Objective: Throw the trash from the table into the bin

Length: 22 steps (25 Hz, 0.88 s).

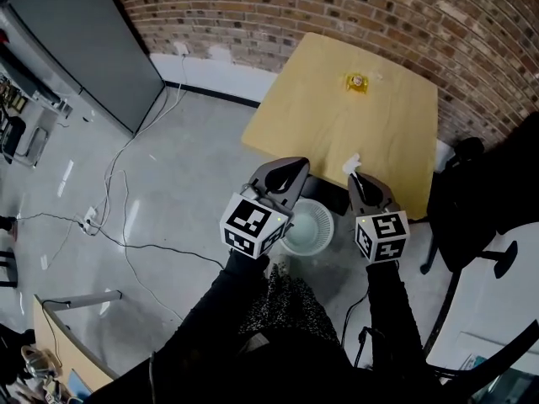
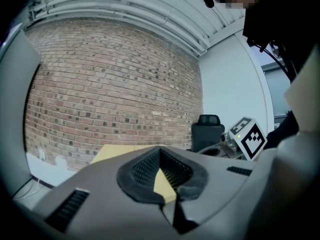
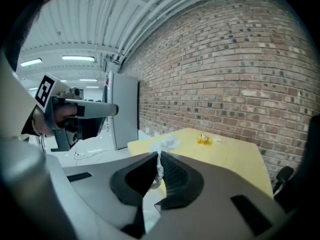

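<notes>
Two tongs inspected: right tongs [image 1: 355,175] pinch a white tissue scrap [image 3: 159,170]; left tongs [image 1: 289,165] closed, empty. White bin [image 1: 307,225] stands on the grey floor [image 1: 185,192] below and between them. Risk: the light scrap may cling to the jaws or drift past the rim on release. Yellow wrapper [image 1: 356,82] lies well ahead on the wooden table [image 1: 337,133]; brick wall [image 1: 337,7] beyond.

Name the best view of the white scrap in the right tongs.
Right gripper view: the white scrap is close-up, pinched in the right tongs. Head view shows a small tuft; left gripper view shows none.
</notes>
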Each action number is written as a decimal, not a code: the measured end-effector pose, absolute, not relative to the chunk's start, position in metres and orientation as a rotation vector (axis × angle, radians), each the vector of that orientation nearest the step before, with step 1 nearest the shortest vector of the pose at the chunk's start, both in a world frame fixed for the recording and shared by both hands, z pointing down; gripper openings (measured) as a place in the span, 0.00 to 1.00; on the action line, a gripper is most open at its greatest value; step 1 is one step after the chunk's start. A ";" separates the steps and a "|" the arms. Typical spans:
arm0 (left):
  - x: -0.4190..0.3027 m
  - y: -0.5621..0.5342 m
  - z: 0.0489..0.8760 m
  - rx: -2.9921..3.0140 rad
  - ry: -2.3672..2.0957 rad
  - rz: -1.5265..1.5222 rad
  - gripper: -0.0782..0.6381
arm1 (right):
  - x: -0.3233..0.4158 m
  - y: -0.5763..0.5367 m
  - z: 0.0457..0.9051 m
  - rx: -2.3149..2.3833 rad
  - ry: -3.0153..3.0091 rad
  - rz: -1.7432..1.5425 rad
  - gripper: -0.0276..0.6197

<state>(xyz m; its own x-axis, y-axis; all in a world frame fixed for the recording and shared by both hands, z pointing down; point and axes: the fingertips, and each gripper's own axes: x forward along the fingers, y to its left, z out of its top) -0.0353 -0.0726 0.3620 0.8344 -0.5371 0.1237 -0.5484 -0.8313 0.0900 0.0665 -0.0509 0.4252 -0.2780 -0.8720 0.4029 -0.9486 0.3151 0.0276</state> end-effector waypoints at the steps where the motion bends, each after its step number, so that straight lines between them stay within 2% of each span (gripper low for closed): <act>1: -0.036 -0.068 0.365 2.891 -0.862 0.152 0.11 | 0.064 -0.044 0.433 1.608 -2.246 0.323 0.08; 22: -0.062 -0.026 0.471 2.812 -0.853 0.324 0.11 | 0.033 0.010 0.570 1.443 -2.202 0.504 0.08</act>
<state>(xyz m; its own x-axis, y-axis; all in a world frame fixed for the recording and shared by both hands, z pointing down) -0.0617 -0.0264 0.4715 0.8110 -0.5240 0.2601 -0.5644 -0.8178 0.1123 0.0328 0.0098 0.5697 -0.3464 -0.7547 0.5572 -0.9218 0.3839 -0.0530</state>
